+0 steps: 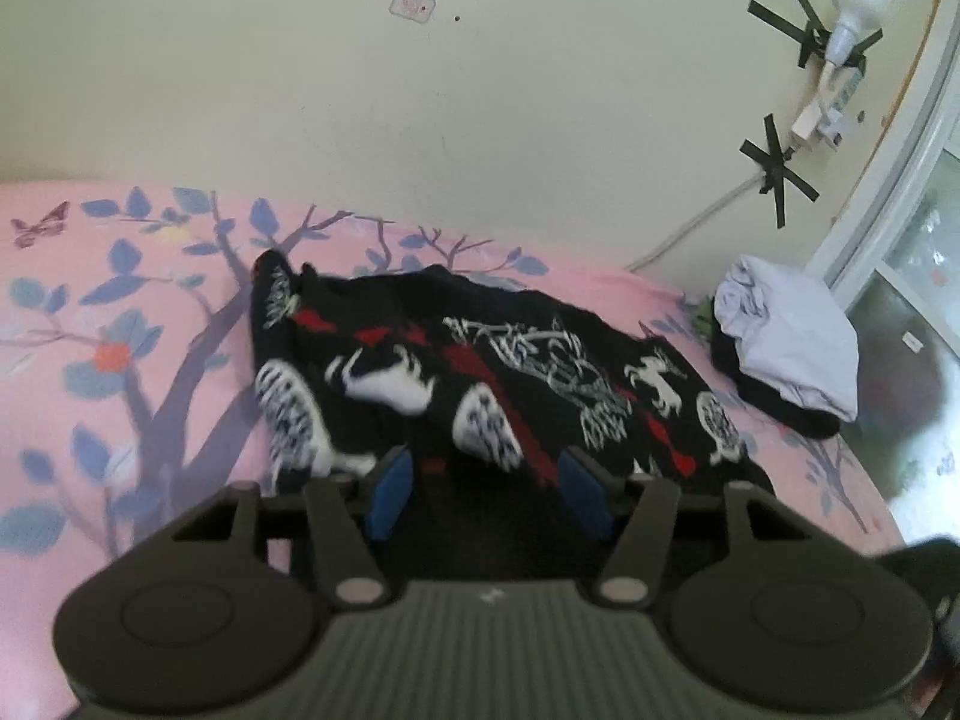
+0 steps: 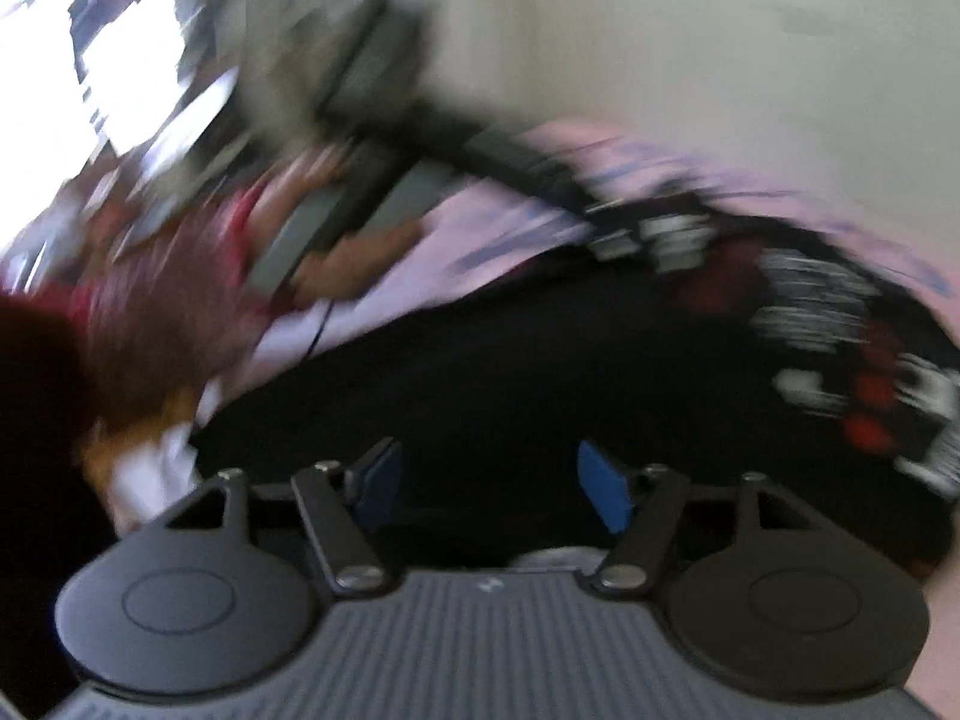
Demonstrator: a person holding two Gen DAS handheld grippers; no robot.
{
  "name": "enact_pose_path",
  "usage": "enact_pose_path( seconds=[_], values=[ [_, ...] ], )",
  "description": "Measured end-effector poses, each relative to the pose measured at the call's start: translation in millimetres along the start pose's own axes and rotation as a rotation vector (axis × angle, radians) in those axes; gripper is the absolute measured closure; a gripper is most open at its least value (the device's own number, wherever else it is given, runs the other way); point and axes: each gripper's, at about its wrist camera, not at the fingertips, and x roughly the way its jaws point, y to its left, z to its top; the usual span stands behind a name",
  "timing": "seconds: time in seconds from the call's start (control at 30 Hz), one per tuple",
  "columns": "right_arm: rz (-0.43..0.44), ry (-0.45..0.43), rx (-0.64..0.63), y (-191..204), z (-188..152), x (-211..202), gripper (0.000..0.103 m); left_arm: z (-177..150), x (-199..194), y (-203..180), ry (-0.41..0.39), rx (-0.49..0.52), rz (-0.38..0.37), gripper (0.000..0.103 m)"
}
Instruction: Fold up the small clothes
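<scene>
So the black printed garment (image 1: pixel 480 372) is lying rumpled on the pink floral bedsheet (image 1: pixel 108 300), near the cream wall. Left gripper (image 1: pixel 489 489) sits at its near edge, blue pads apart, not pinching anything. Right gripper (image 2: pixel 492 480) is spread open over black cloth too, super blurry view though. 1 pile of folded clothes (image 1: pixel 792 348) sits off to the right.

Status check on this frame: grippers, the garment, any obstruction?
Left gripper open, right gripper open, neither gripping. Black patterned garment rumpled on pink floral bedsheet. Pale clothes pile alongside, clear.
</scene>
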Motion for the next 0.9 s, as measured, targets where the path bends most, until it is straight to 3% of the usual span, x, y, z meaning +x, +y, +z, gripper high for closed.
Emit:
enact_pose_path(
  seconds=[0.07,0.13,0.17,0.2,0.23,0.33,0.5,0.57,0.6,0.67,0.77,0.9],
  values=[
    [0.036,0.074,-0.085,14.7,-4.5,22.6,0.039,-9.5,-15.8,-4.1,-0.014,0.001,0.022,0.046],
    [0.010,0.136,-0.110,18.8,-11.4,38.7,0.058,-16.3,-28.5,-3.6,-0.023,-0.012,0.042,0.046],
    [0.002,0.117,-0.110,19.6,-13.5,35.1,0.067,-19.5,-35.3,-2.1,-0.027,-0.023,0.056,0.046],
    [-0.007,0.116,-0.108,20.2,-14.6,28.7,0.087,-22.2,-41.0,-0.7,-0.031,-0.033,0.066,0.046],
    [-0.021,0.110,-0.107,21.5,-17.1,16.5,0.092,-24.7,-46.8,1.5,-0.036,-0.046,0.075,0.046],
    [-0.024,0.079,-0.051,16.1,-37.5,-35.6,0.093,-31.2,-62.9,9.2,-0.054,-0.084,0.089,0.046],
    [-0.179,0.152,0.064,15.4,-115.6,-129.9,0.091,-50.2,-78.0,17.7,-0.093,-0.120,0.075,0.040],
    [-0.207,0.217,0.161,9.4,-148.4,-150.0,0.074,-58.6,-75.2,17.5,-0.093,-0.118,0.067,0.034],
    [-0.221,0.246,0.188,5.9,-160.3,-154.2,0.055,-62.3,-72.3,17.5,-0.090,-0.116,0.063,0.030],
    [-0.293,0.261,0.194,0.9,-173.3,-164.7,0.057,-68.4,-65.7,18.1,-0.079,-0.124,0.055,0.030],
    [-0.316,0.135,0.253,-15.1,-162.6,-184.5,0.058,-72.1,-59.4,21.5,-0.069,-0.124,0.055,0.030],
    [-0.319,-0.064,0.251,-35.5,-104.3,-184.4,0.058,-63.5,-59.7,31.2,-0.120,-0.108,0.125,0.029]
  ],
)
